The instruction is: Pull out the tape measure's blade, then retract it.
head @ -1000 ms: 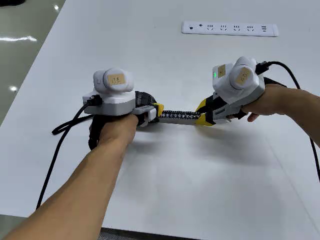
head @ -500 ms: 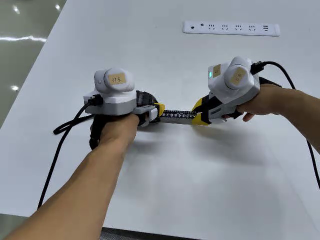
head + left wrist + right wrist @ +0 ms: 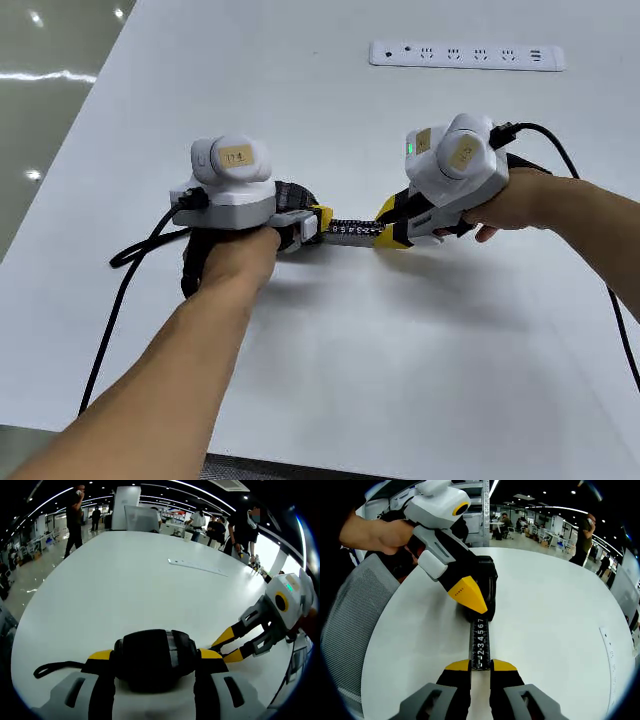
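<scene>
A black tape measure case [image 3: 154, 657] sits clamped between the yellow-tipped jaws of my left gripper [image 3: 155, 655], low over the white table [image 3: 330, 340]; in the head view the case [image 3: 296, 200] pokes out past my left gripper [image 3: 312, 222]. A short length of black blade [image 3: 480, 642] with white numbers runs from the case [image 3: 482, 587] to my right gripper [image 3: 480, 666], which is shut on the blade's end. In the head view the blade [image 3: 350, 229] spans the small gap between the case and my right gripper [image 3: 385, 230].
A white power strip [image 3: 466, 56] lies at the table's far side. Black cables [image 3: 120, 290] trail from both grippers, the left one over the table's near left edge. People stand beyond the table in the left gripper view.
My right gripper has moved left toward the case, and the exposed blade has grown shorter. The left gripper and case have stayed put.
</scene>
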